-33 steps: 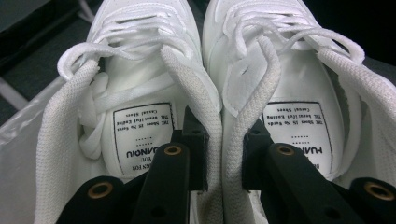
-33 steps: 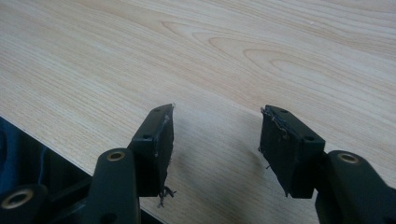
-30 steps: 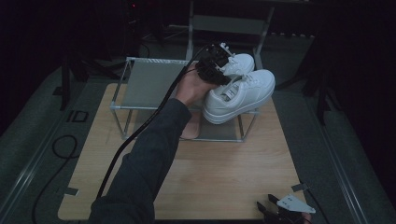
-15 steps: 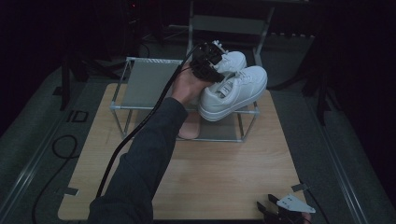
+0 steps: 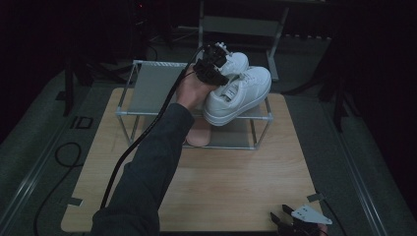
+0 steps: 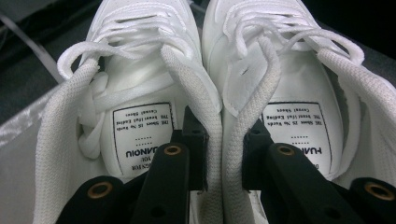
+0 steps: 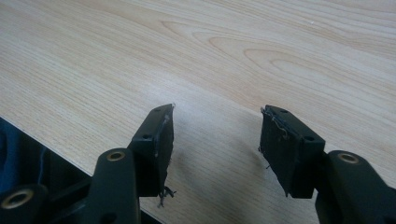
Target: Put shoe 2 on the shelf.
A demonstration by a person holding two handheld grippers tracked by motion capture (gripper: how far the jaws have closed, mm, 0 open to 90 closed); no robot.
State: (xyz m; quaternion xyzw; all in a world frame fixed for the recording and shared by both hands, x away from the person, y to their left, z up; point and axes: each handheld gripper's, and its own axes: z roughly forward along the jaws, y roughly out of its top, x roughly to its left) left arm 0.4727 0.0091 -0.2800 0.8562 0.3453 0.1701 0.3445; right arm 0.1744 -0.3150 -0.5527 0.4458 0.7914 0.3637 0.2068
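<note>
Left tongs (image 6: 223, 154) were clamped on both sneakers' (image 5: 236, 93) inner collars: light, soft, floppy there. Right tongs (image 7: 217, 149) sat released.

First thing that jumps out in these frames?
The pair of white sneakers, pinched together by their inner collars in the left gripper, at the right end of the metal rack. Then the right gripper, open over bare wooden table at the near right corner.
</note>
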